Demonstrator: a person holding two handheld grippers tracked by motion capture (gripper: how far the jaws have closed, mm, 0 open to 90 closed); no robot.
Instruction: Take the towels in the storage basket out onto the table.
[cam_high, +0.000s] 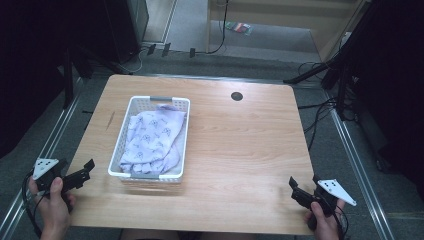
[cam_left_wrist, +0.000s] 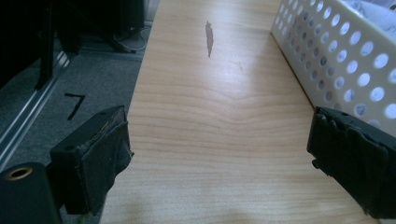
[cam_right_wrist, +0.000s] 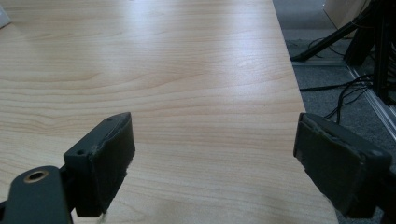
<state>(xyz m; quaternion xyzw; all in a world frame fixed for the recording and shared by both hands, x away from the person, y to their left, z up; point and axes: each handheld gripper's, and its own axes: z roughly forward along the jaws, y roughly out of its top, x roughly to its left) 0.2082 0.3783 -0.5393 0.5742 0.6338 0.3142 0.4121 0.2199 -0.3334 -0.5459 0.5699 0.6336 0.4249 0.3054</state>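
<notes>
A white perforated basket (cam_high: 185, 137) stands on the left half of the wooden table (cam_high: 240, 150), with a pale lilac patterned cloth (cam_high: 152, 137) bunched inside it. My left gripper (cam_high: 86, 171) hovers open over the table's near left corner, just left of the basket, nothing between its jaws. In the left gripper view the basket's wall (cam_left_wrist: 327, 56) runs along the right, close to the right jaw. My right gripper (cam_high: 299, 188) is open at the near right corner, far from the basket. Bare wood (cam_right_wrist: 187, 93) lies between its jaws in the right gripper view.
A dark round grommet (cam_high: 237, 96) sits in the table near its far edge. A dark streak (cam_left_wrist: 209, 38) marks the wood left of the basket. Grey carpet, metal rails and cables (cam_high: 320, 107) surround the table, with stands at the far right.
</notes>
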